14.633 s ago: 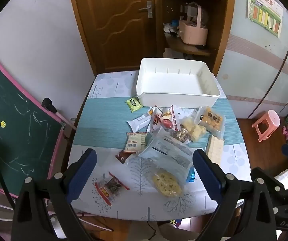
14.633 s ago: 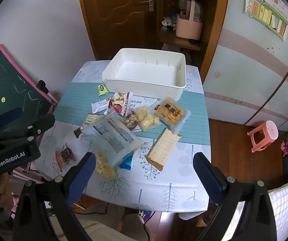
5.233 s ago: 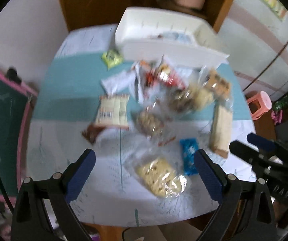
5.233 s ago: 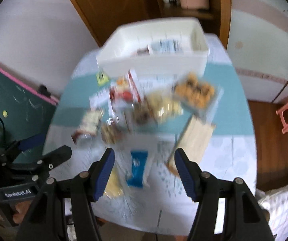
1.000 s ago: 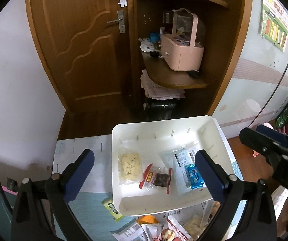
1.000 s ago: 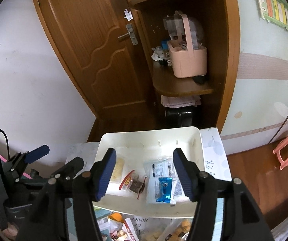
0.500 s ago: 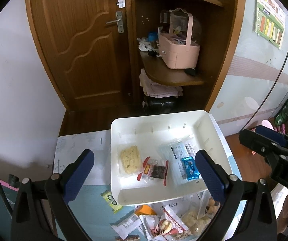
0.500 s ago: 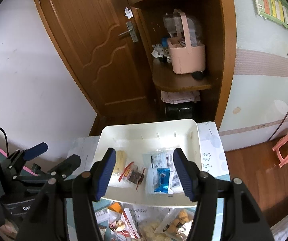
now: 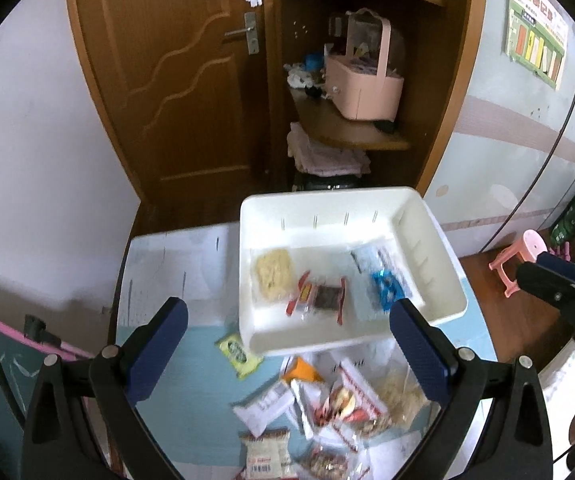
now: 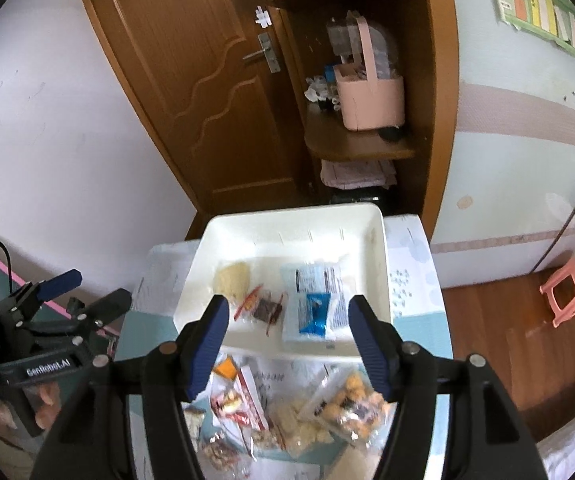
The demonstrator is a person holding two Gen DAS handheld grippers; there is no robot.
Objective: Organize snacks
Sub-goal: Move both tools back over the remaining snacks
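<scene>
Here the right gripper (image 10: 287, 340) is opening its jaws with nothing between them; the left gripper (image 9: 287, 354) gapes wide, also empty. Beyond both, the white bin (image 9: 439, 276) on the table (image 9: 175, 256) holds four snack packets, others scattered nearer.

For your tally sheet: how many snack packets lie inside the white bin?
4: a pale crisps bag at left, a red-edged dark packet mid-bin, a clear labelled bag at right, and a blue packet on it.

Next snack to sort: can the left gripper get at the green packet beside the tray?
Probably yes. The left gripper is open and empty, and the green packet lies alone on the cloth beside the tray, nothing covering it.
</scene>
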